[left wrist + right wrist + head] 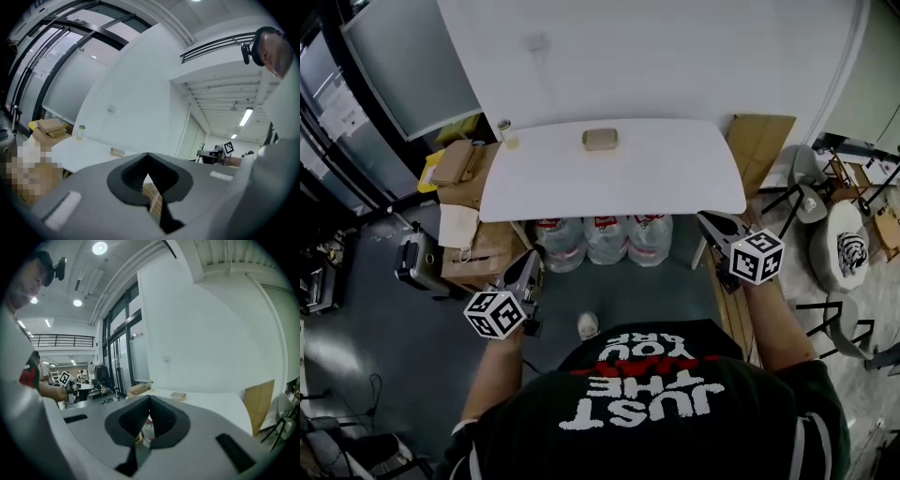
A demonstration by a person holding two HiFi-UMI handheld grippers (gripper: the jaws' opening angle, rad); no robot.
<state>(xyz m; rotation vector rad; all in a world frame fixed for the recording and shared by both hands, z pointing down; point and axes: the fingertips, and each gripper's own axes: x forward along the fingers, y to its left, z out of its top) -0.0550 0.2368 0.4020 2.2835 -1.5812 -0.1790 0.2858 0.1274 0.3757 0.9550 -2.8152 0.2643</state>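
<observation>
Item one: left gripper [528, 262], held low at our left side in front of the body, jaws pressed together tip to tip with nothing between them. Item two: right gripper [710, 225], held low at our right side just off the near right corner of the white table [675, 187], jaws likewise closed and empty. Both grippers hang clear of the table and touch nothing. Item three: a flat tan tin [600, 139], lying on the tabletop near its far edge, about midway along, well apart from both grippers. Item four: a small capped bottle [504, 131] of yellowish liquid, upright at the table's far left corner. Item five: three large clear water jugs [607, 238] with red and white labels, side by side on the floor under the near edge of the table, between the two grippers. Item six: stacked cardboard boxes [467, 178] against the table's left end. Item seven: a cardboard sheet [761, 141] leaning at the wall beyond the table's right end.
</observation>
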